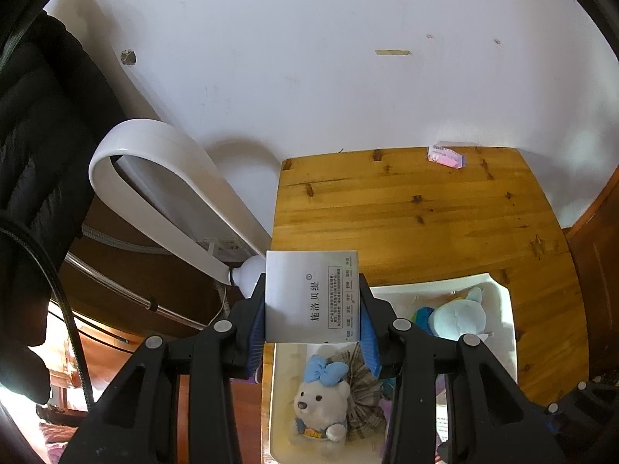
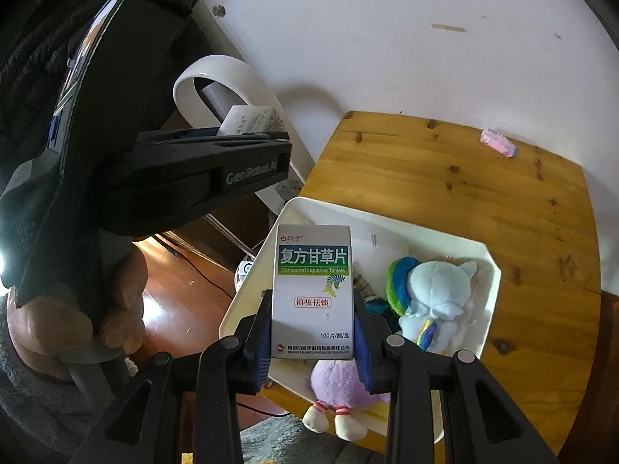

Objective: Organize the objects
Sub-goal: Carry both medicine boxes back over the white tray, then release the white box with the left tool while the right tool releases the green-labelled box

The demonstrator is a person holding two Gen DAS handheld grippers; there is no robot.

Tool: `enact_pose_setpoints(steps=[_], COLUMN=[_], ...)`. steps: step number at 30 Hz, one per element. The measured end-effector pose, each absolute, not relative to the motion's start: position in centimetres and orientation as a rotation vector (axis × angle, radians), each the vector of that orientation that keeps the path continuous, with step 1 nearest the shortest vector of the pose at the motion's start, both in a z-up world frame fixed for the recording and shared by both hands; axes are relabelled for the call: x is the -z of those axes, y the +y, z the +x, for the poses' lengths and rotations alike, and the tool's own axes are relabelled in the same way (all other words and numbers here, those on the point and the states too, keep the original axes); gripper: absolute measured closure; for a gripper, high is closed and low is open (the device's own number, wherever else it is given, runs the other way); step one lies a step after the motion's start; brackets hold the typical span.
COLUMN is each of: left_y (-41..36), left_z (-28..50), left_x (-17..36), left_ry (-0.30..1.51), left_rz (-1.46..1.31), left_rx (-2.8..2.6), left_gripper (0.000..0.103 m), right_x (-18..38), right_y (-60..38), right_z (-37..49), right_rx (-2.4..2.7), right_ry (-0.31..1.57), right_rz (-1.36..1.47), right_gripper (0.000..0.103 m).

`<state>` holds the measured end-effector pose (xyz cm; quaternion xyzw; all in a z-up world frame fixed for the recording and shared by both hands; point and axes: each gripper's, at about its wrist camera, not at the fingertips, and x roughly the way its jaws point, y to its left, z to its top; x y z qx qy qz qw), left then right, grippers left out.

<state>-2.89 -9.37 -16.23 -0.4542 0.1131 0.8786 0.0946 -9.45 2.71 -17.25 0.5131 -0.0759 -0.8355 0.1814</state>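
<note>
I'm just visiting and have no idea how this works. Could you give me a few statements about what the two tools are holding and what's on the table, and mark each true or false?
1. The right tool grips a Compound Liquorice Tablets box. True.
2. The left tool is empty. False: it is shut on a grey medicine box.
3. The white tray holds plush toys, including a white bear with a blue bow. True.
4. The pink packet lies inside the tray. False: it lies on the wooden table, near the wall.
5. The light blue plush lies on the floor. False: it is in the tray.
</note>
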Motion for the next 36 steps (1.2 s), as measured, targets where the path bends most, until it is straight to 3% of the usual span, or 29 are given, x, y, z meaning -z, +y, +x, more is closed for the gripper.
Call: enact_pose_setpoints(steps=[13,14,17,18,23,27,36], left_y=[-9.0,-9.0,-8.9,-8.9,-9.0,-9.2,-9.3], left_z=[-2.0,-2.0,-1.8,-1.8,-1.7,-1.4,-0.6], left_x=[17.3,17.4,17.9,18.0,18.5,18.6,17.9], left_ry=[0.338,0.345,0.362,0.363,0.357,0.346,0.328], left_rz=[-1.384,-1.386,-1.387,-1.391,-1.415,-1.427,-1.412], left_rx=[-2.548,-2.544,-2.526,-2.525,-2.495,-2.487,-2.478], left_gripper=[0.059,0.059,0.059,0.059,0.055,0.042,0.036], right_x=[18.8,18.9,19.2,19.2,19.1,19.0,18.5], right_y=[2.5,2.5,2.5,2.6,2.9,3.2,3.6], right_z=[-8.5,-8.4,-8.3,-8.3,-8.0,-7.8,-7.2], right_rx=[2.336,2.329,2.32,2.327,2.334,2.339,2.354], right_ry=[-0.257,-0.259,-0.276,-0.28,-0.295,-0.302,-0.291], right_rz=[1.503,1.511,1.526,1.523,1.517,1.513,1.491], right_gripper=[0.067,0.064,0.039,0.037,0.037,0.037,0.037])
